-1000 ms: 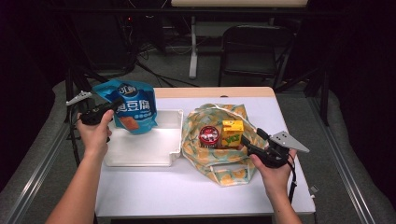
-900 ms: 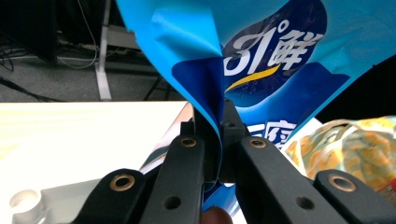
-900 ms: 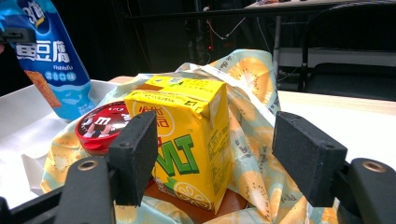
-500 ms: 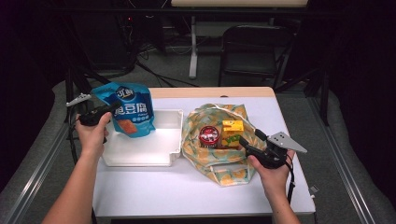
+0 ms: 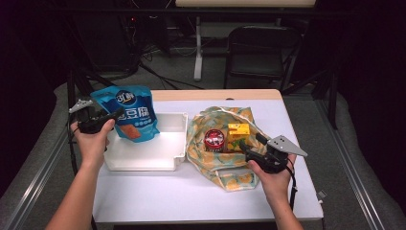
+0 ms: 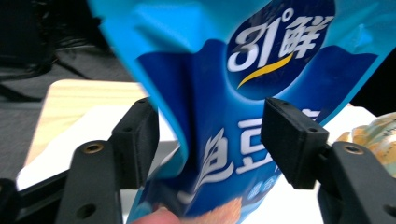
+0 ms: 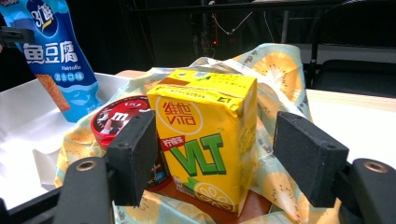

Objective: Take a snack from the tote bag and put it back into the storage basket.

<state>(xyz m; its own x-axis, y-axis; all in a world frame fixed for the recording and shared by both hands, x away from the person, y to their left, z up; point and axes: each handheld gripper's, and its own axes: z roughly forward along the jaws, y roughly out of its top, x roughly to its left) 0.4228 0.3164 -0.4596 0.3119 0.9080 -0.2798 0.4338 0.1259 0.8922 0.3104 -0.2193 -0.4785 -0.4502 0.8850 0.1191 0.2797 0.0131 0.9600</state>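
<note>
The left tool pinches the blue snack pouch upright over the white tray's near-left corner, while the right tool, jaws wide and empty, points at the yellow drink carton standing in the patterned bag just ahead.

On the tabletop a tray sits at the left, with a cloth bag just beside it on the right. Inside the bag, a round tin stands left of a drink carton, the two close together. A snack pouch hangs over the tray's far left corner, and a chair stands on the floor behind the tabletop.
</note>
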